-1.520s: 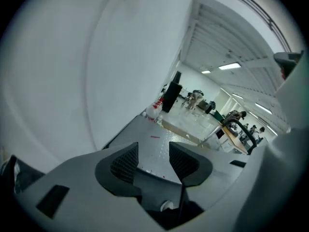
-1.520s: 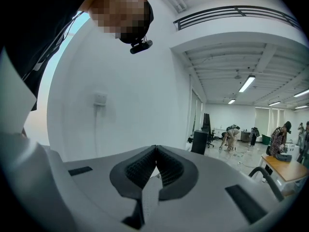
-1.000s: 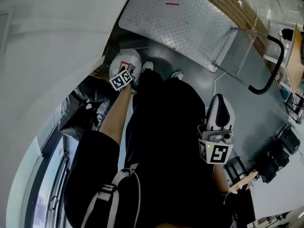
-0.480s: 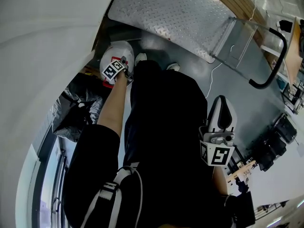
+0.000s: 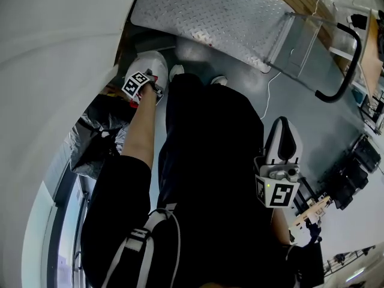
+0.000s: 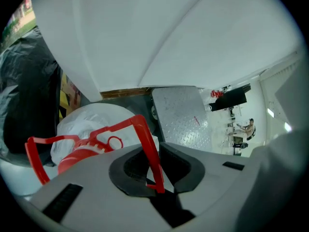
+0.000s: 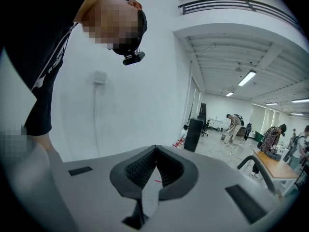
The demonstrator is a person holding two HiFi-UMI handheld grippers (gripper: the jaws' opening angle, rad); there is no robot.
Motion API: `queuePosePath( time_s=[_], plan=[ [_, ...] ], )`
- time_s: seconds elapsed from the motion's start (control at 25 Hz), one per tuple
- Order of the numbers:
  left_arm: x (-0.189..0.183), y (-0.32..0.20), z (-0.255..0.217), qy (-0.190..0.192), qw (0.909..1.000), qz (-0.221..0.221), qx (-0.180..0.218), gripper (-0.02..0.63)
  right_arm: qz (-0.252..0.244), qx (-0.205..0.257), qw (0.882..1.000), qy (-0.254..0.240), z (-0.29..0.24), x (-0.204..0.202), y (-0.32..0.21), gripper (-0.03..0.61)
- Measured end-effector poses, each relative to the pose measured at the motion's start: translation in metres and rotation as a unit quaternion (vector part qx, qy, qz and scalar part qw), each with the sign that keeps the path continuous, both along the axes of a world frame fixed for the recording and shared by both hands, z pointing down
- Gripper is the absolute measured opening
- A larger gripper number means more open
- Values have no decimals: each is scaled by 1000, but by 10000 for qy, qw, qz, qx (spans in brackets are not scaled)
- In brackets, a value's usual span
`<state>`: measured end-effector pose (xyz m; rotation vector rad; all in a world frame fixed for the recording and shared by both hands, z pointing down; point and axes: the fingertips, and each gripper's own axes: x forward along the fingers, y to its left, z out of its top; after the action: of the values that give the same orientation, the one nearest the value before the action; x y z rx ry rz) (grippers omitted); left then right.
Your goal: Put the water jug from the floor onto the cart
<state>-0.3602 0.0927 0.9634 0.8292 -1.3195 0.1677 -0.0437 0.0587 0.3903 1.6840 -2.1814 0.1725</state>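
Observation:
The white water jug [image 5: 155,63] stands on the floor by the wall, just short of the cart's edge. It has a red cap [image 6: 77,157] and a thin red carry handle [image 6: 145,137]. My left gripper [image 5: 158,90] points steeply down onto its top. In the left gripper view the handle runs between the pads of the left gripper [image 6: 155,149], whose jaws are closing and grip it. My right gripper [image 5: 282,138] hangs at the person's right side, away from the jug. The right gripper [image 7: 155,148] is shut with nothing in it.
The cart's diamond-plate deck [image 5: 228,17] lies low on the floor beyond the jug, its black push handle [image 5: 347,71] at the right. A black plastic bag [image 5: 99,131] sits left of the jug by the white wall. A cable [image 5: 268,98] and dark equipment [image 5: 351,173] lie to the right.
The left gripper has sunk onto the jug's top and rolled a little. The right gripper has drifted slightly down the picture.

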Motion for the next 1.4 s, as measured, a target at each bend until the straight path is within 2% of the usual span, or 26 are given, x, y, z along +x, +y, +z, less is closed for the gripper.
queuePosePath(
  time_s=[0.16, 0.28, 0.4, 0.52, 0.72, 0.84, 0.96, 1.2, 1.4],
  plan=[
    [-12, 35, -28, 85, 9994, -304, -104, 60, 20, 134, 9999, -93, -24, 4, 6, 14],
    [-14, 46, -58, -22, 9997, -219, -87, 54, 38, 286, 9993, -235, -44, 10, 4, 14],
    [0, 42, -101, -62, 9993, 364, 94, 54, 67, 435, 9982, -417, -62, 21, 3, 14],
    [12, 24, -153, -259, 9936, 1010, 445, 52, 116, 622, 9956, -688, -72, 30, 1, 14],
    [45, -33, -252, -749, 9721, 1848, 1237, 41, 297, 1011, 9867, -1236, -86, 65, -12, 14],
    [88, -58, -308, -942, 9544, 2227, 1752, 38, 406, 1195, 9815, -1441, -95, 99, -14, 14],
    [132, -60, -346, -1006, 9366, 2547, 2186, 39, 415, 1407, 9771, -1538, -98, 123, -6, 14],
    [223, -79, -390, -1146, 9126, 3004, 2527, 44, 538, 1806, 9680, -1658, -126, 199, 1, 14],
    [280, -113, -380, -1315, 8999, 3134, 2732, 51, 830, 1829, 9681, -1501, -123, 261, 13, 14]
  ],
)
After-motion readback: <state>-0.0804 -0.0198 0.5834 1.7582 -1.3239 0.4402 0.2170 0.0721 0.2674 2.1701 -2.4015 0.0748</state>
